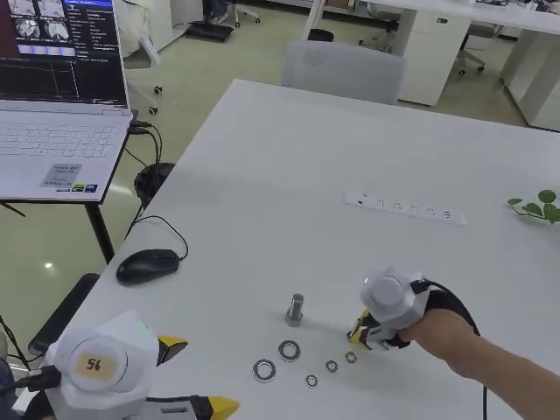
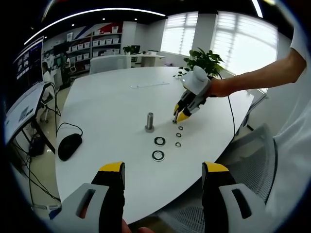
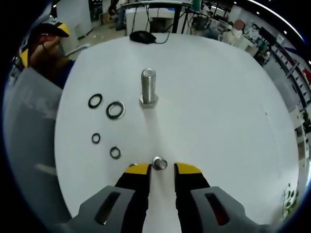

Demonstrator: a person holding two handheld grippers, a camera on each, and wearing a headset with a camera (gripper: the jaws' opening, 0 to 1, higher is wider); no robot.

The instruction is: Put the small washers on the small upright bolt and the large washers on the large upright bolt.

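The large upright bolt [image 1: 295,309] [image 3: 148,87] [image 2: 149,122] stands mid-table. Two large washers [image 1: 289,351] [image 1: 264,370] lie flat in front of it, with two small washers [image 1: 332,366] [image 1: 311,381] beside them. A small shiny round piece [image 3: 159,163] [image 1: 351,357], the small bolt or a washer, sits just at the tips of my right gripper [image 3: 159,170] [image 1: 360,332] [image 2: 178,116]. Its jaws stand a little apart on either side, and I cannot tell if they touch it. My left gripper [image 2: 164,170] [image 1: 197,376] hovers open and empty at the near table edge.
A black mouse [image 1: 147,264] lies at the table's left edge, with a laptop [image 1: 61,131] on a side stand beyond. A white power strip [image 1: 404,209] lies farther back, plant leaves [image 1: 535,206] at the right edge, and a grey chair [image 1: 343,72] behind the table.
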